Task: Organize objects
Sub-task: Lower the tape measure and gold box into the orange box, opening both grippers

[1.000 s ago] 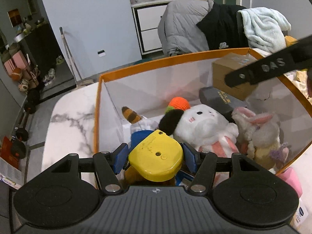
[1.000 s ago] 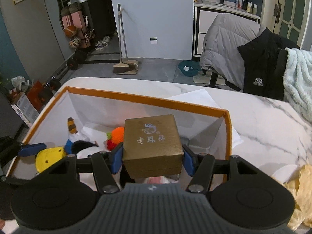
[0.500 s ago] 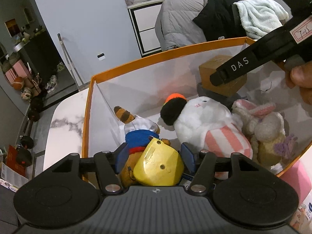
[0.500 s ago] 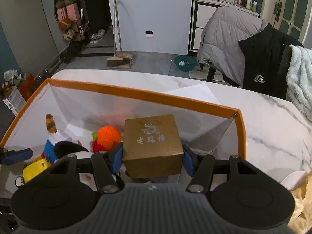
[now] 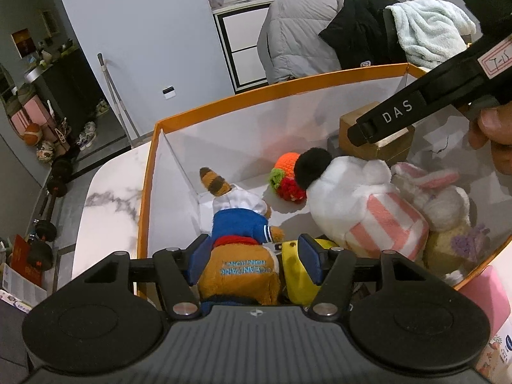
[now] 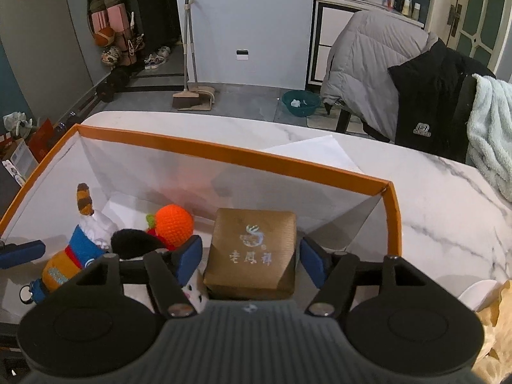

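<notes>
The right gripper (image 6: 251,254) has just been opening – its blue pads stand clear of the gold box (image 6: 252,249) on both sides, and the box sits between them at the right end of the orange bin (image 6: 230,156). At the bin's left end the left gripper (image 5: 252,260) pinches a brown plush (image 5: 238,270) lying among the other toys – a yellow toy (image 5: 297,268) lies just beside its right pad.
</notes>
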Demonstrator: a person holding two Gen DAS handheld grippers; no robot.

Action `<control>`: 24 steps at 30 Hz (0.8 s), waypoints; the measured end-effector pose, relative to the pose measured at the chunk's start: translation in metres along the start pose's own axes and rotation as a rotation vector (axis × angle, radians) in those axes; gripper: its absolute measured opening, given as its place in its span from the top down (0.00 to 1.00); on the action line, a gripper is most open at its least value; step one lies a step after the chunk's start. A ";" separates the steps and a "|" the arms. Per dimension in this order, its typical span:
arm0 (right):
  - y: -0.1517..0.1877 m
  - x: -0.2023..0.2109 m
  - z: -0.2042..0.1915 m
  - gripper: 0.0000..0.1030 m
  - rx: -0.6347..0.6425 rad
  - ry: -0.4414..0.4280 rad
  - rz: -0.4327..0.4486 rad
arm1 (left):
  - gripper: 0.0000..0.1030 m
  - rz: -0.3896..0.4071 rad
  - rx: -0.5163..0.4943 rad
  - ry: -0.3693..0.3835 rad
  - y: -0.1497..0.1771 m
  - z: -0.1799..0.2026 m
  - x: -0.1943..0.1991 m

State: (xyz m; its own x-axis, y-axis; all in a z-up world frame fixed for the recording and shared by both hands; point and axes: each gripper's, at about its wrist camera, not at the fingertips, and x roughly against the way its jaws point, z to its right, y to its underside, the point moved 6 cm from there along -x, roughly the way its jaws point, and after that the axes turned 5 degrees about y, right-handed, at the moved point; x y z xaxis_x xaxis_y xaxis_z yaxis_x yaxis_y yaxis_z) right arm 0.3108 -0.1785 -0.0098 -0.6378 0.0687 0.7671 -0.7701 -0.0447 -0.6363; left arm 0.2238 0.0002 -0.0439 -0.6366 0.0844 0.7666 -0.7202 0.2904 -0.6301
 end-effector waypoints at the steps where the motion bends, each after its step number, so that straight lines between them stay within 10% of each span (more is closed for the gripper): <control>1: 0.000 0.001 0.000 0.29 0.000 0.001 0.002 | 0.31 0.000 0.001 -0.001 0.000 0.000 0.000; 24: 0.003 0.067 -0.012 0.28 0.034 -0.055 0.058 | 0.31 0.058 0.020 0.004 -0.005 -0.003 0.045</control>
State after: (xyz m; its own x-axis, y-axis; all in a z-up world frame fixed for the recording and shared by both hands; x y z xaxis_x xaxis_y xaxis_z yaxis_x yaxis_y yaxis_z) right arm 0.2656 -0.1619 0.0388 -0.6805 0.0107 0.7327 -0.7309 -0.0809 -0.6777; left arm 0.1996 0.0057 -0.0061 -0.6765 0.1043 0.7290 -0.6875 0.2654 -0.6760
